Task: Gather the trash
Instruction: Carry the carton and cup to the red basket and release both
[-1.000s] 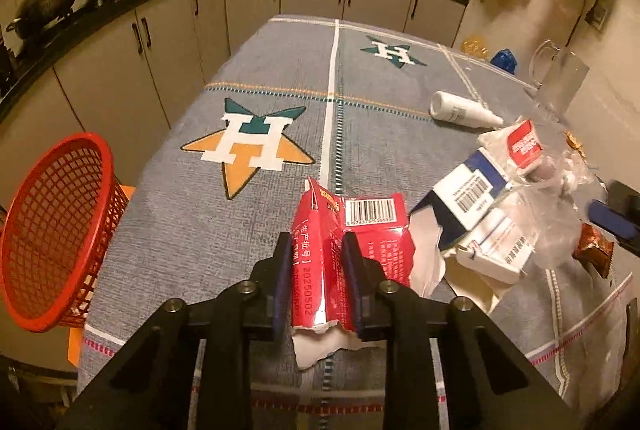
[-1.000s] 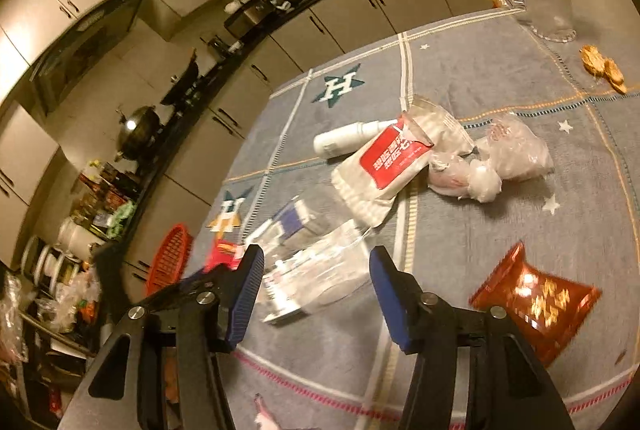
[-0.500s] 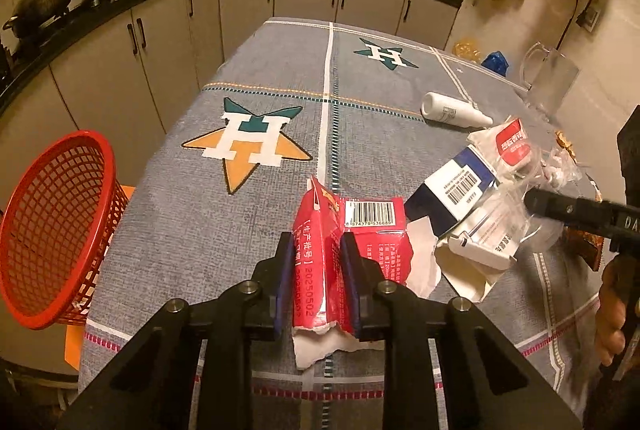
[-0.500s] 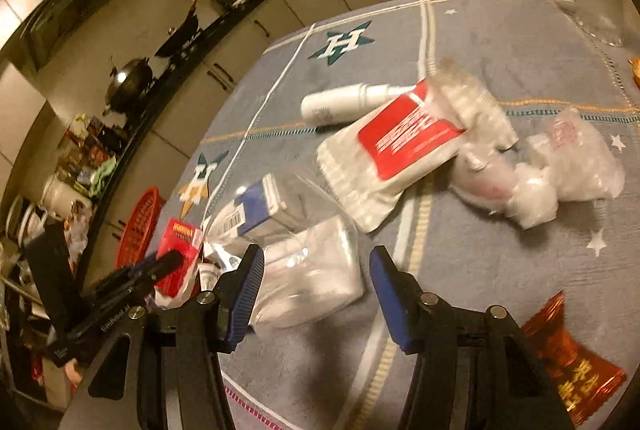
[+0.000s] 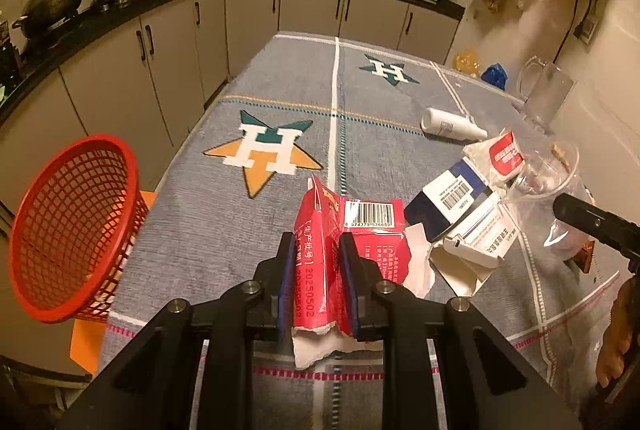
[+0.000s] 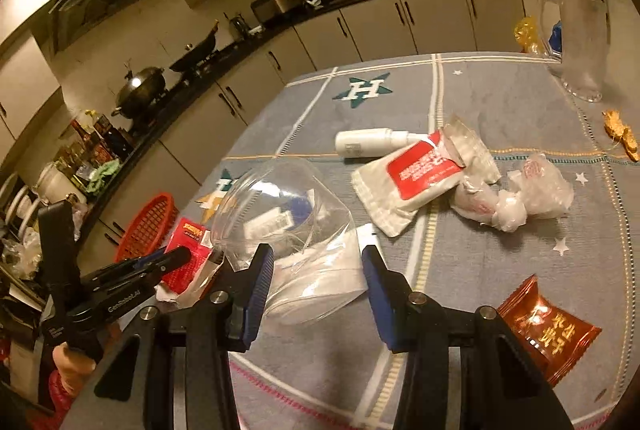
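Red mesh basket [image 5: 76, 226] marks the far left of the left wrist view; it stands off the table's left edge, tipped so its mouth opens toward the grey star-patterned tablecloth [image 5: 280, 78]. We judge this to be where the trash goes. Next to the right, the left gripper [image 5: 316, 282] pinches a torn red carton [image 5: 340, 242], its pads pressed against the carton's two flattened faces. The carton's long axis runs straight out along the fingers, with the ragged white end nearest the camera. The basket lies left of these jaws, so we expect a leftward swing to carry the carton over the rim.

Further right lies the remaining pile: a blue-and-white box [image 5: 452, 202], a clear plastic cup [image 6: 280, 226], a white pouch with a red label [image 6: 416, 178], a white bottle [image 6: 368, 144], crumpled clear wrap [image 6: 516, 196] and, nearest the right edge, an orange snack wrapper [image 6: 548, 334].

In the right wrist view, the right gripper [image 6: 318, 290] has its jaws spread wide, one on each side of the crushed cup, not yet closed on it. The cup lies on its side, mouth pointing away and left, directly ahead of the jaws. We judge the right hand nearer to the cup by far, and a plain closing would take it across its soft wall.
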`<state>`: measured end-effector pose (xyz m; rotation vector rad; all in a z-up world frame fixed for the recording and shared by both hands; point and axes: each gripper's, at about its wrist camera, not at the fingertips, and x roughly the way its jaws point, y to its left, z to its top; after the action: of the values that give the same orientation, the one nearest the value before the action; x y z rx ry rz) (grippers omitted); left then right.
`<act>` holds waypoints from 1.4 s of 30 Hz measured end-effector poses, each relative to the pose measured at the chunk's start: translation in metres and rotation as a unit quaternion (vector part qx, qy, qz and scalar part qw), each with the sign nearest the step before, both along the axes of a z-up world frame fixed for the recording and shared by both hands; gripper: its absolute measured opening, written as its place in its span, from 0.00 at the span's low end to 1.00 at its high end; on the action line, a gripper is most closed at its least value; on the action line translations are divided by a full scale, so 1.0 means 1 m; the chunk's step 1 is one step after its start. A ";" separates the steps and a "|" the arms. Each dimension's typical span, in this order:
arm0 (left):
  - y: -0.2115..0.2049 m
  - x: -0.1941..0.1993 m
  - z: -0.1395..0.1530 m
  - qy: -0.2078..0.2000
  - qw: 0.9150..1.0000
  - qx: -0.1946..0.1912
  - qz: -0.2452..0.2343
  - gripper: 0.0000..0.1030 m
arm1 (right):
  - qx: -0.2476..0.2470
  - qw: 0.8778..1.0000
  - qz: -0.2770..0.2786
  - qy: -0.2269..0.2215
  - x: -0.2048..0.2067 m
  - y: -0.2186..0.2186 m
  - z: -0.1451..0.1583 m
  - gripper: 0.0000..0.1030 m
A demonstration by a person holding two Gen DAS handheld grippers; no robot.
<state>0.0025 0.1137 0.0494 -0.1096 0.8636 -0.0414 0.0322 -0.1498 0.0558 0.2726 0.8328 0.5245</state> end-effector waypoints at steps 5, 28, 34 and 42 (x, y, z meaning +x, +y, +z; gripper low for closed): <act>0.003 -0.009 0.012 -0.015 1.000 0.005 0.004 0.20 | 0.005 1.000 0.012 -0.001 -0.006 0.014 0.006 0.48; 0.091 -0.042 0.021 -0.035 0.997 0.002 0.076 0.20 | -0.010 0.995 0.098 0.002 -0.008 0.128 0.020 0.48; 0.131 -0.046 0.022 -0.037 0.994 0.002 0.107 0.20 | -0.015 0.992 0.123 0.007 0.000 0.172 0.020 0.48; 0.200 -0.044 0.012 -0.027 0.987 0.000 0.159 0.20 | -0.024 0.987 0.161 0.010 0.012 0.243 0.021 0.48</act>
<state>-0.0413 0.3133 0.0615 -0.2433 0.7827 0.2542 0.0445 0.0931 0.0765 0.0974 0.9138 0.8034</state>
